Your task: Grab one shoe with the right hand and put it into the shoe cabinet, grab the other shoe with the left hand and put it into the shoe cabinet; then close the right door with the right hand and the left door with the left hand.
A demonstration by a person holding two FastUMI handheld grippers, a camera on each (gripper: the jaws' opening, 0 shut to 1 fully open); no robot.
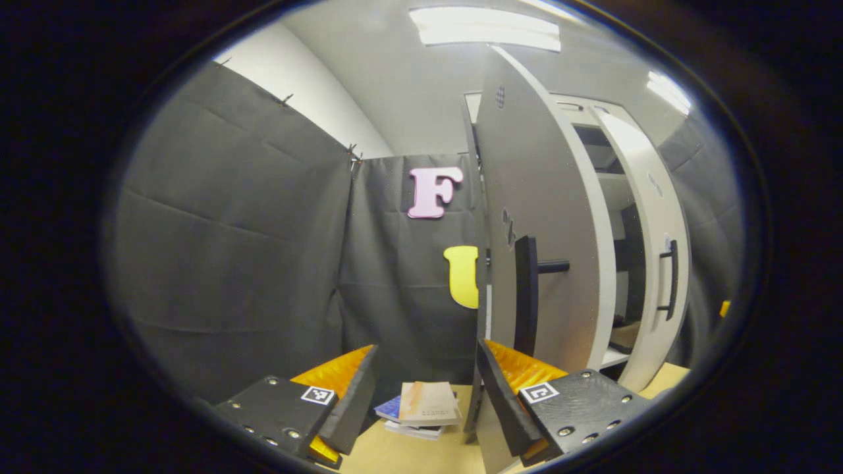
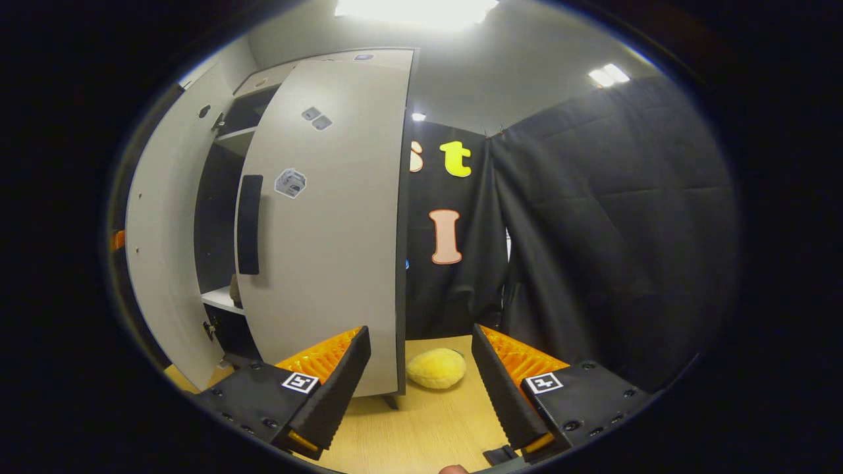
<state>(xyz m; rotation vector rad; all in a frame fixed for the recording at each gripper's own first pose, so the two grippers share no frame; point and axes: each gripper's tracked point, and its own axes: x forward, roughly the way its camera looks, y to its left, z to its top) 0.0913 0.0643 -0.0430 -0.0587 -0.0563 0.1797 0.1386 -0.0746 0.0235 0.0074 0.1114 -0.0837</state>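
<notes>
— At the cabinet (image 2: 217, 217), how far along?
— Both my jaws gape, holding nothing. A shoe (image 2: 234, 291) seems shelved, left of centre in the right gripper view. Right door (image 2: 329, 224) and left door (image 1: 540, 217) both stand ajar; closing remains, I judge.

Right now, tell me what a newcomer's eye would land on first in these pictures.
The pale cabinet doors stand out first: the left door swung open close ahead in the left gripper view, its edge between the open left gripper's fingers, and the right door ajar in the right gripper view. Next come a yellow plush toy on the floor beyond the open right gripper, and stacked books.
</notes>
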